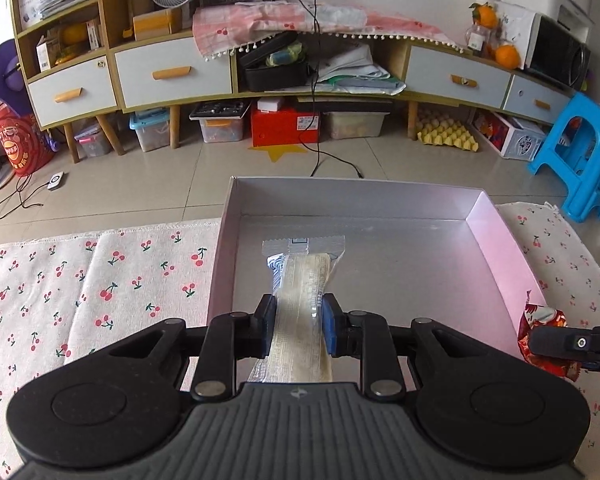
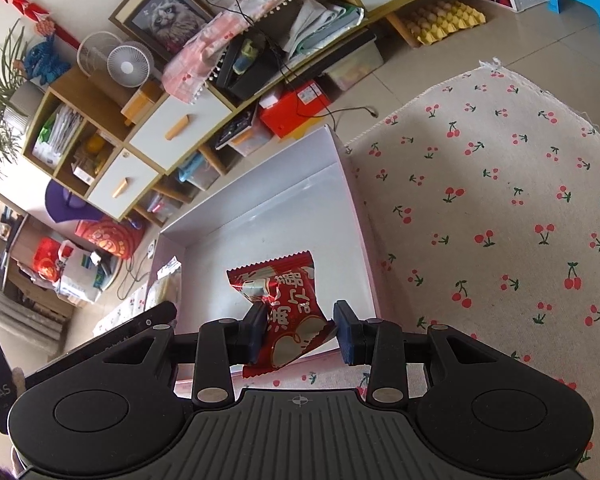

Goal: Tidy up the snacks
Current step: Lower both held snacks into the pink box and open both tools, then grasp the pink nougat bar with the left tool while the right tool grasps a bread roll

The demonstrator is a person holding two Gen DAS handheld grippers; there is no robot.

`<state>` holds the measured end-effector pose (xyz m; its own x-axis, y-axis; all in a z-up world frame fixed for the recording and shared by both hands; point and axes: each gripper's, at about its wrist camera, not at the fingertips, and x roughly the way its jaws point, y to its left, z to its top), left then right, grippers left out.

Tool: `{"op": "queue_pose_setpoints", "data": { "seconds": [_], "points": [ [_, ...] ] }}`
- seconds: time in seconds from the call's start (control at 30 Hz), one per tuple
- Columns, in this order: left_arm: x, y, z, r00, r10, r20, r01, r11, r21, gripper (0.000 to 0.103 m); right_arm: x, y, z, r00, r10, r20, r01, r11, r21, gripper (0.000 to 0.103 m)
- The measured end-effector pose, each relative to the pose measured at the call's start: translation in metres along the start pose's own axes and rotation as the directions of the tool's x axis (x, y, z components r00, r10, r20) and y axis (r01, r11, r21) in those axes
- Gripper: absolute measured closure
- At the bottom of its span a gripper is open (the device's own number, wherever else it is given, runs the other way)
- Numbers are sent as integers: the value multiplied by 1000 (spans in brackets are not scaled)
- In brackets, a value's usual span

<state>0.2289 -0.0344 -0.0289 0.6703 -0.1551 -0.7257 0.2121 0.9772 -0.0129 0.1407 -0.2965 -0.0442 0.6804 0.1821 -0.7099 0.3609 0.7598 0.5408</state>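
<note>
My left gripper point(image 1: 298, 312) is shut on a pale snack bar in a clear wrapper point(image 1: 304, 276), which hangs over the floor of an open white box point(image 1: 496, 248). The box's floor shows bare. My right gripper point(image 2: 300, 324) is shut on a red snack packet point(image 2: 284, 292), held just above the near edge of the same box point(image 2: 352, 208). In the left wrist view the red packet point(image 1: 536, 320) and the right gripper's tip show at the box's right side. In the right wrist view the pale bar point(image 2: 164, 284) peeks in at the box's left wall.
The box sits on a cherry-print cloth point(image 1: 100, 280) that covers the table point(image 2: 500, 220). Beyond the table's far edge lie a tiled floor with cables point(image 1: 324, 156), a long low cabinet point(image 1: 172, 76) and a blue plastic stool point(image 1: 580, 152).
</note>
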Motion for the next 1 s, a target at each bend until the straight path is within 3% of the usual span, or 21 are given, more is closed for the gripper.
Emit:
{"op": "queue_pose_setpoints", "data": {
  "seconds": [0.17, 0.27, 0.37, 0.8, 1.0],
  "points": [
    [-1, -2, -1, 1000, 17, 8, -17, 1000, 15, 77, 0, 1, 0, 1000, -10, 3, 10, 1000, -17, 61],
    [-2, -2, -3, 1000, 9, 1, -9, 1000, 22, 30, -3, 3, -1, 1000, -11, 16, 11, 1000, -24, 40],
    [-4, -4, -2, 1000, 16, -2, -16, 999, 38, 31, -5, 4, -1, 1000, -4, 14, 5, 1000, -27, 36],
    [-35, -2, -6, 1000, 19, -8, -19, 999, 44, 1, -28, 22, -6, 1000, -22, 1, 22, 995, -92, 21],
    [-51, 4, -14, 1000, 27, -13, -27, 998, 54, 1, -38, 35, -18, 998, -48, -36, 41, 984, -173, 20]
  ]
}}
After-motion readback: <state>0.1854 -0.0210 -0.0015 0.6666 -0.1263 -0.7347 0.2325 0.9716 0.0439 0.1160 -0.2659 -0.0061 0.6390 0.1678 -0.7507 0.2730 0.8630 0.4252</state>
